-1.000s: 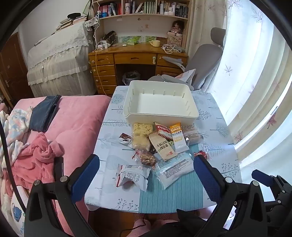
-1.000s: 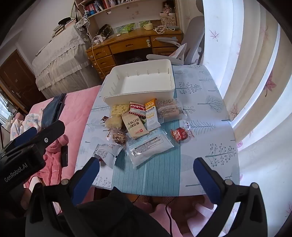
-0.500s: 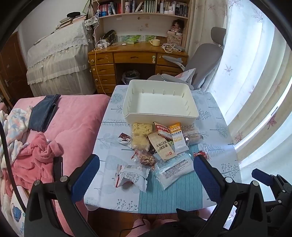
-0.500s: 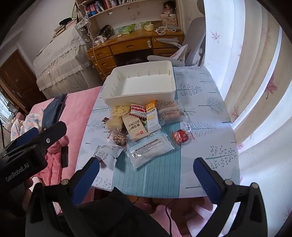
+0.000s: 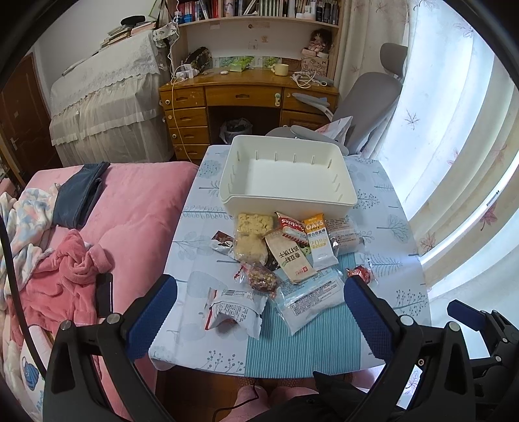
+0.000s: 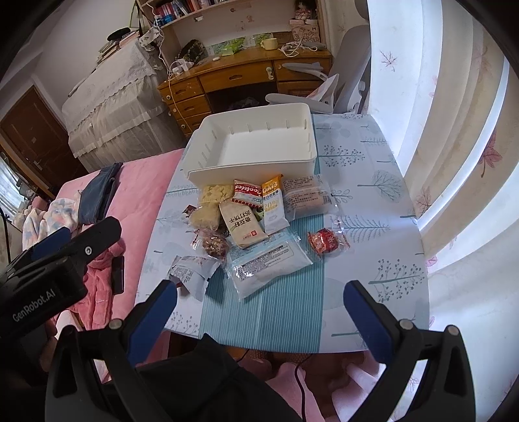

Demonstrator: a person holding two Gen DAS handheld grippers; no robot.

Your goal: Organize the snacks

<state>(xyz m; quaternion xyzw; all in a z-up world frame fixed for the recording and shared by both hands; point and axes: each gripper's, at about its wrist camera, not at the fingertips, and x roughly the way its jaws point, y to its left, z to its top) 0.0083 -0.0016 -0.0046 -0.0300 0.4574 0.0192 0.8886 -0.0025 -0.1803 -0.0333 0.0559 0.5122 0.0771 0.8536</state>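
Bedroom table [image 5: 382,201] | snacks [image 5: 285,256] piled before the empty bin [image 5: 287,177] | left gripper [image 5: 259,313] and right gripper [image 6: 259,316] wide, holding nothing (hovering near edge) | risk: slick overlapping packets slide or lift together.

A home bedroom: pink-quilted bed [image 5: 136,207] at 9 o'clock, wooden desk [image 5: 246,97] and bookshelf [image 5: 259,9] at 12 o'clock.

1. Your left gripper [image 5: 259,311] hangs above the near table [image 5: 292,350] edge, jaws spread wide and holding nothing.
2. The white bin [image 5: 288,177] sits empty at the far end.
3. Snack packets lie heaped just before it, the OATS bar [image 5: 319,242] beside the cookies pack [image 5: 292,227].
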